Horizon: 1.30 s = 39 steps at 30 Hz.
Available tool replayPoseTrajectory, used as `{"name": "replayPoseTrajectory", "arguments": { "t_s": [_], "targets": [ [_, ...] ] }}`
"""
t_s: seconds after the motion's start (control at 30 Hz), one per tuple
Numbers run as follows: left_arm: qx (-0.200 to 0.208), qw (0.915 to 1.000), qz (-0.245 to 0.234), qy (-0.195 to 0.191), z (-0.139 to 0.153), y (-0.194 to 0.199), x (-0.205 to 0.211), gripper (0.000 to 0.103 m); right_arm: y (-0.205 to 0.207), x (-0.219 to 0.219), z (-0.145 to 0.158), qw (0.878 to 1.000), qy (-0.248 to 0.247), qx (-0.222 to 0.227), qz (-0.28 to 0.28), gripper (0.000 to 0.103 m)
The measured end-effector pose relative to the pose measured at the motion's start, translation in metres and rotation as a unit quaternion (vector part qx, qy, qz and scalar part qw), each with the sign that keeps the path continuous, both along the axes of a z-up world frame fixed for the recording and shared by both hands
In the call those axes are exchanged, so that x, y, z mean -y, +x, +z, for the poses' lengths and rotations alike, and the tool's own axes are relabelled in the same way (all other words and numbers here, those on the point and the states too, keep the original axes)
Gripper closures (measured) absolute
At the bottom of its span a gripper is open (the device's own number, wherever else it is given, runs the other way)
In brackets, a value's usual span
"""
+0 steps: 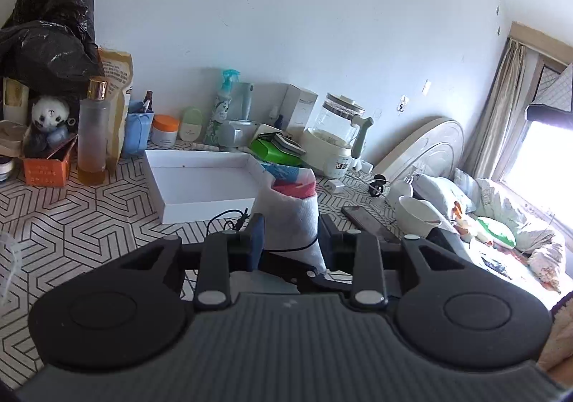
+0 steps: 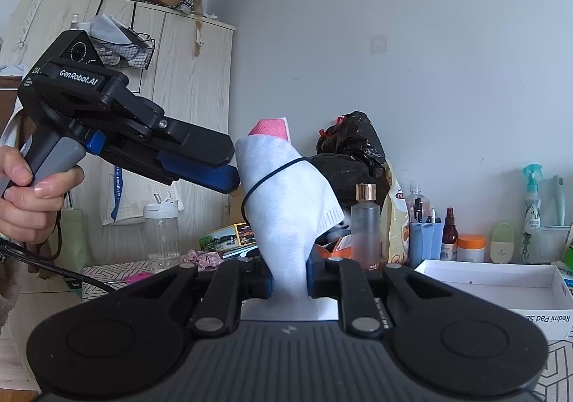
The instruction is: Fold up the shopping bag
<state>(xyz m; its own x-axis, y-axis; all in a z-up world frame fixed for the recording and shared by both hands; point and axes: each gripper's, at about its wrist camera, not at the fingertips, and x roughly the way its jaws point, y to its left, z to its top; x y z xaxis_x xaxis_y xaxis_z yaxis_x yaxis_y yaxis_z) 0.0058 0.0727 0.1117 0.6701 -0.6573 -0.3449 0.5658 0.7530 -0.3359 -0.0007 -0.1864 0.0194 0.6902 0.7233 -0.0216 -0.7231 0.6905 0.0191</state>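
On the left of the right wrist view, a hand (image 2: 25,194) gripped the handle of the left gripper (image 2: 234,165), whose dark fingers reached rightward and a little downward to the upper left edge of the shopping bag (image 2: 286,201). Its jaws stood narrow, and in the left wrist view the same bundle rose between the fingers of the left gripper (image 1: 290,233), though whether the pads actually pinched the cloth could not be told for certain from either view. The bag was rolled into a white bundle with a pink patch showing at its top and a thin black cord (image 2: 266,176) looped round its middle. It was held off the patterned table (image 1: 71,223), its long axis running roughly upright and leaning toward the left gripper at the top. Further right and lower, the right gripper (image 2: 289,280) was closed narrowly on the bundle's lower end, the blue pads pressing the cloth from both sides. So the bag lay straight ahead of the right gripper and to the right of the left one, with the right hand holding the base and the left nearest the top and the cord. Judging by this, the coming move would turn on that upper end, with the left gripper the better placed. A white tray (image 2: 501,280) lay on the table at the far right.
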Motion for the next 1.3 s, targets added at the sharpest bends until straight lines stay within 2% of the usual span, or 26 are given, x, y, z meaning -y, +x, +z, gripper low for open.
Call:
{"name": "replayPoseTrajectory", "arguments": {
  "t_s": [0.07, 0.3, 0.57, 0.8, 1.0, 1.1, 1.13, 1.27, 1.3],
  "targets": [
    [-0.002, 1.0, 0.0, 0.004, -0.003, 0.003, 0.004, 0.077, -0.003, -0.003, -0.001, 1.0, -0.003, 0.006, -0.002, 0.086],
    [-0.018, 0.9998, 0.001, 0.008, -0.011, 0.01, 0.009, 0.077, -0.007, -0.01, -0.008, 0.999, -0.03, 0.03, -0.01, 0.086],
    [-0.046, 0.9987, 0.015, 0.017, -0.007, 0.014, 0.005, 0.073, -0.016, -0.022, -0.014, 0.995, -0.068, 0.064, -0.028, 0.086],
    [-0.056, 0.9979, 0.032, 0.007, -0.008, 0.014, 0.004, 0.07, -0.025, -0.035, -0.019, 0.99, -0.101, 0.093, -0.034, 0.086],
    [-0.06, 0.9966, 0.035, 0.044, 0.0, 0.015, 0.007, 0.067, -0.029, -0.042, -0.022, 0.987, -0.119, 0.104, -0.032, 0.086],
    [-0.038, 0.9952, 0.033, 0.084, 0.006, 0.012, 0.014, 0.067, -0.032, -0.046, -0.024, 0.985, -0.127, 0.113, -0.033, 0.086],
    [-0.015, 0.9929, 0.028, 0.115, 0.008, 0.009, 0.021, 0.069, -0.034, -0.047, -0.026, 0.984, -0.129, 0.117, -0.03, 0.086],
    [0.001, 0.9859, 0.019, 0.166, 0.011, 0.006, 0.031, 0.071, -0.034, -0.051, -0.025, 0.983, -0.132, 0.121, -0.026, 0.086],
    [-0.002, 0.9855, 0.018, 0.169, 0.012, 0.007, 0.031, 0.07, -0.034, -0.052, -0.025, 0.983, -0.134, 0.123, -0.027, 0.086]
  ]
}}
